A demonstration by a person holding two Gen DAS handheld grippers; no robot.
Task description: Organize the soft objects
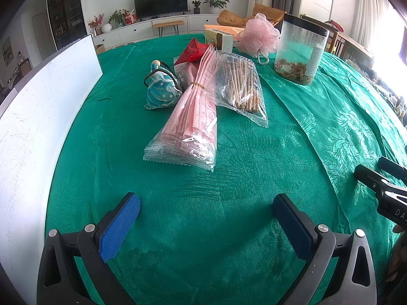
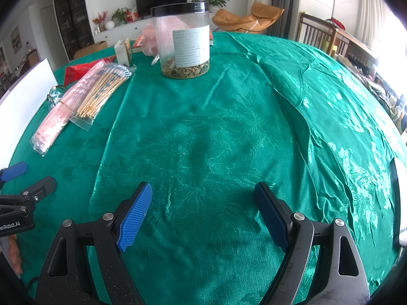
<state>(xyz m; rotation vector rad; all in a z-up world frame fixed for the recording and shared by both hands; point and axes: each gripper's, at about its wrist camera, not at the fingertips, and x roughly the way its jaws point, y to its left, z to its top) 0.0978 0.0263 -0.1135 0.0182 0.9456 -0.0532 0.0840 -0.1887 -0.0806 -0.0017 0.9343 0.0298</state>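
My left tool (image 1: 206, 204) hovers over the green-draped tabletop (image 1: 229, 183), its blue pads (image 1: 119, 228) spread wide apart with nothing between them. My right tool (image 2: 203, 197) is likewise spread wide and empty above bare cloth; its tip also enters the left wrist view at the right edge.

The soft objects lie ahead of the left tool, well apart from it. A banded bundle of pink sachets (image 1: 189, 119) in clear wrap lies nearest. Just beside it on the right, touching along one edge, lies a clear bag of wooden sticks (image 1: 240, 86). On its left sits a small blue patterned pouch (image 1: 162, 89) with a dark loop handle and a bead at the top. A red packet (image 1: 192, 52) lies behind the bundle, partly under it. Farther back rests a pink mesh bath puff (image 1: 257, 35) with a white cord loop, near a small carton (image 1: 220, 40) (printing too small to read).

A clear plastic jar (image 2: 184, 40) with a black lid stands upright, dried matter at its bottom, directly ahead of the right tool. A white board (image 1: 38, 117) stands along the left edge of the tabletop.
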